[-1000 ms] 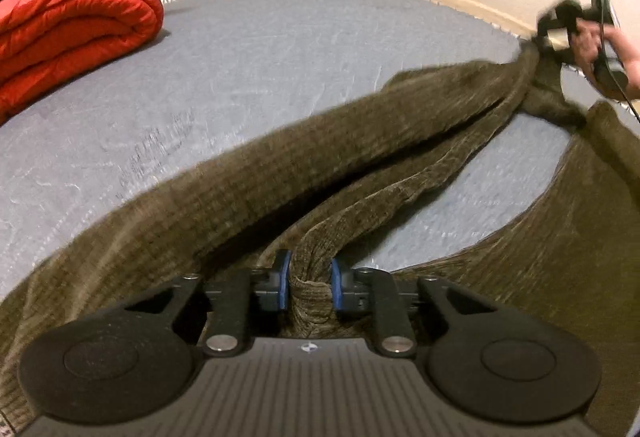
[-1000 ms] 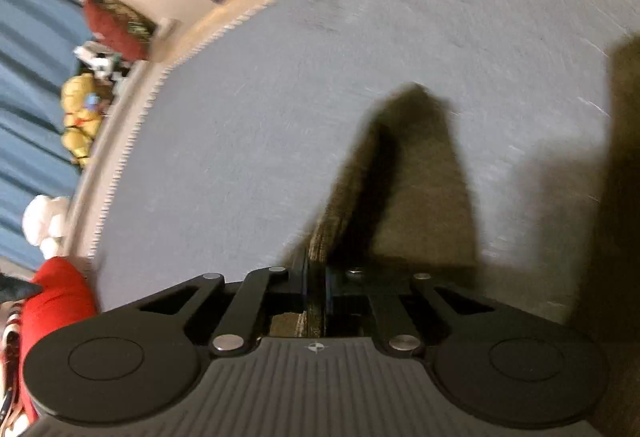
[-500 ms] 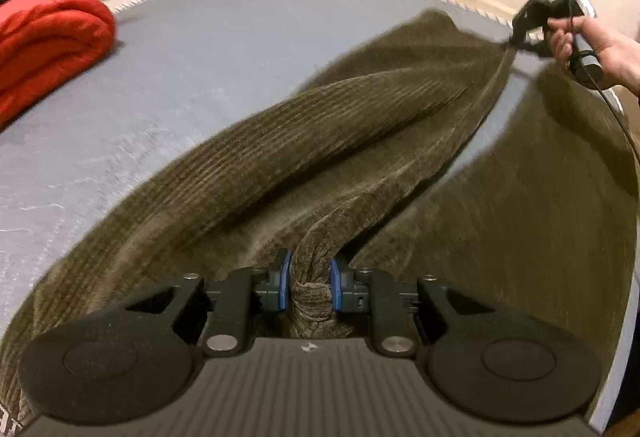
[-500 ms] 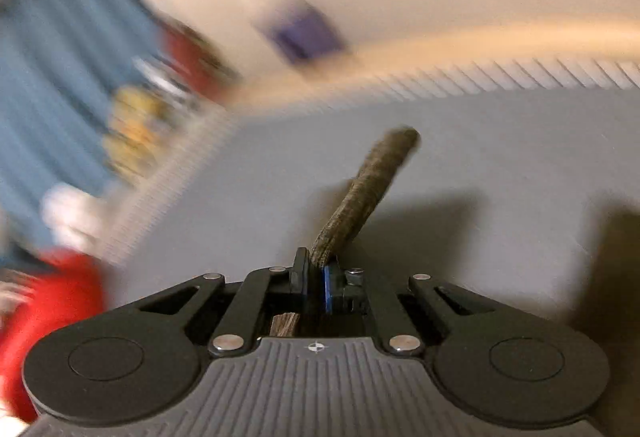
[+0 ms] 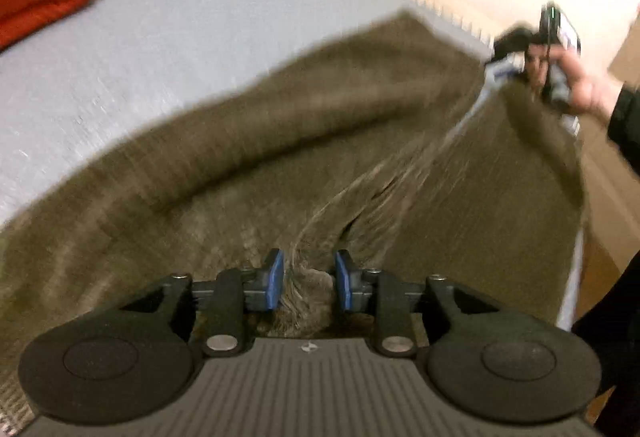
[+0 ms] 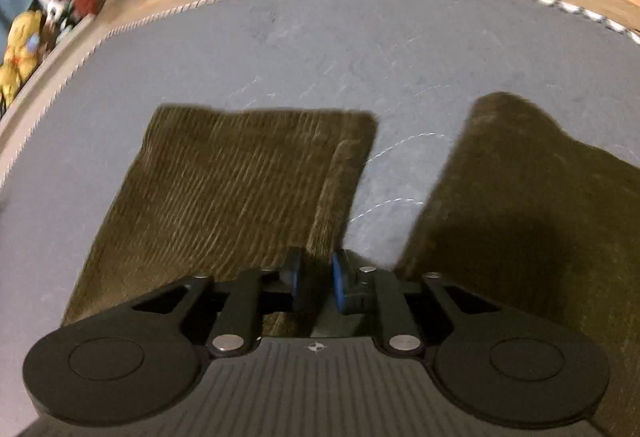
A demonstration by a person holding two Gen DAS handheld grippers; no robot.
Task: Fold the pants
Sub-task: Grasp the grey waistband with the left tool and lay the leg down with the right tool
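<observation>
Since a second ago the olive-brown corduroy pants (image 5: 304,141) have swung up and spread wide over the grey bed (image 5: 168,33). Left tool (image 5: 307,279) clenches a waist bunch; right tool (image 6: 316,279) pinches a leg edge. Soft, floppy, fairly heavy fabric, so I'd hold it at seams and hems.

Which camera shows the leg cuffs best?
The right wrist view: both cuffs lie on the bed, one ribbed and sharp. The left wrist view shows only the blurred body of the pants, no cuffs.
</observation>
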